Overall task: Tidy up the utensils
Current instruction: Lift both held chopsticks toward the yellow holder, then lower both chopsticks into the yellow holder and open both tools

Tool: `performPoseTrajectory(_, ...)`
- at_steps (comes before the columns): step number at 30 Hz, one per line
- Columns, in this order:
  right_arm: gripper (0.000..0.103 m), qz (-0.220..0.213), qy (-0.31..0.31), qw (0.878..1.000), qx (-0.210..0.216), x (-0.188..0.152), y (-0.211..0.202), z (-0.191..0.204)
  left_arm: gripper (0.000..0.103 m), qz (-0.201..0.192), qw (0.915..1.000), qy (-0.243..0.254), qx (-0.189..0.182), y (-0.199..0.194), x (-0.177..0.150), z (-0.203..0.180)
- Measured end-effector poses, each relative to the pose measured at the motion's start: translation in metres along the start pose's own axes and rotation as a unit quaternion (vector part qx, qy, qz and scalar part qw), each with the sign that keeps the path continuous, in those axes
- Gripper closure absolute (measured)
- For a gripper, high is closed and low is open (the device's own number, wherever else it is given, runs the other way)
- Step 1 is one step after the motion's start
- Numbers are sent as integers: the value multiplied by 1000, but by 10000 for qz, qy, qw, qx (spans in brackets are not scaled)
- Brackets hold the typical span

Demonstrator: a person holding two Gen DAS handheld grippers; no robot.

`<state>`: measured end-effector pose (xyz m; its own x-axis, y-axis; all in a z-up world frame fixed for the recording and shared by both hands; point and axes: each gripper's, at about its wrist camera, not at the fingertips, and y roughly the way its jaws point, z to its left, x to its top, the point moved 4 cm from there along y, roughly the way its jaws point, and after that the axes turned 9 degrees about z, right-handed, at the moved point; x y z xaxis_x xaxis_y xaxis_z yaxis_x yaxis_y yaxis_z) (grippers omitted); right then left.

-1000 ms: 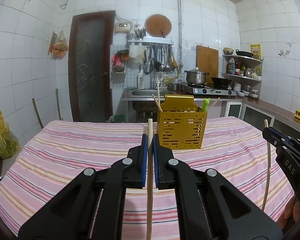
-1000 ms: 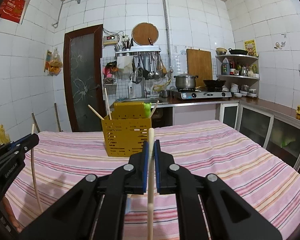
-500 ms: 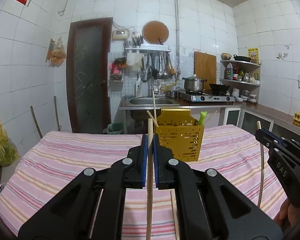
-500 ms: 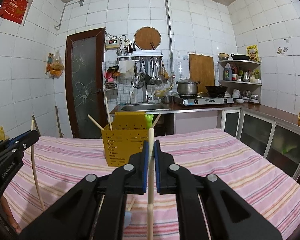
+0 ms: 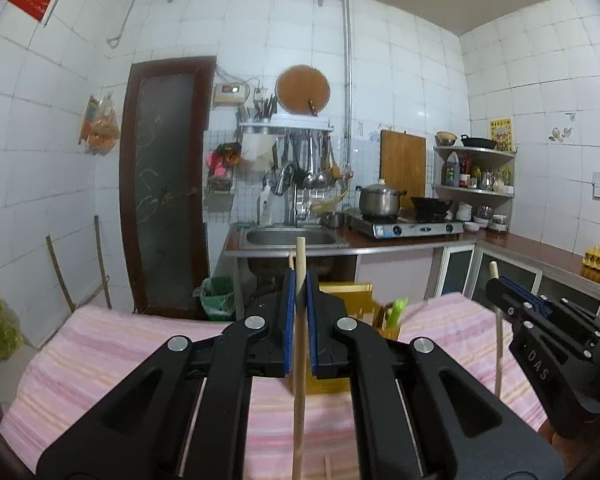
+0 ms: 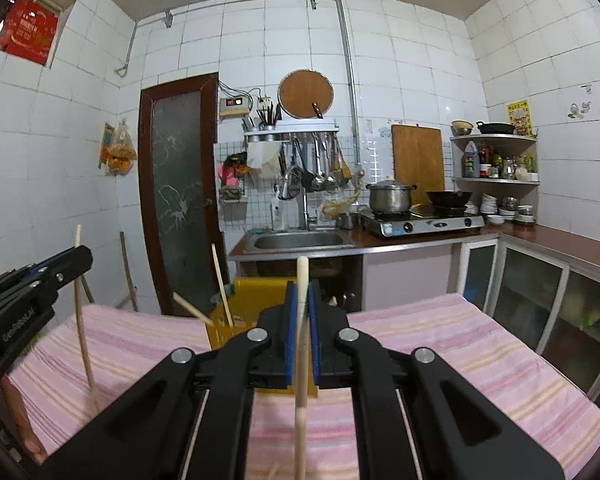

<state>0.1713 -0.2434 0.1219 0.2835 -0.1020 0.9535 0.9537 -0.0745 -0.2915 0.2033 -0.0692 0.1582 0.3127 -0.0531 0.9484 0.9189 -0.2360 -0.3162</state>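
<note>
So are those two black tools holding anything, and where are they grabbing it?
Yes. The left tool pinches one chopstick near its top end. The right tool pinches another chopstick the same way. Both sticks hang down below.

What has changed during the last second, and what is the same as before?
Both grippers rose and moved toward the yellow utensil holder, which now sits low behind their fingers. Nothing was taken or released: the left gripper still clamps its chopstick, the right gripper its chopstick. The holder stays on the striped tablecloth.
</note>
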Motion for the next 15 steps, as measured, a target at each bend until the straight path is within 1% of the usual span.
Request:
performPoseTrajectory(10,97,-351,10,9991,229,75,46,-1,99,-434,9990,-57,-38,43,88,-16)
performPoseTrajectory(15,97,-544,175,9978,332,103,75,-4,99,-639,9979,-59,0,70,117,-23)
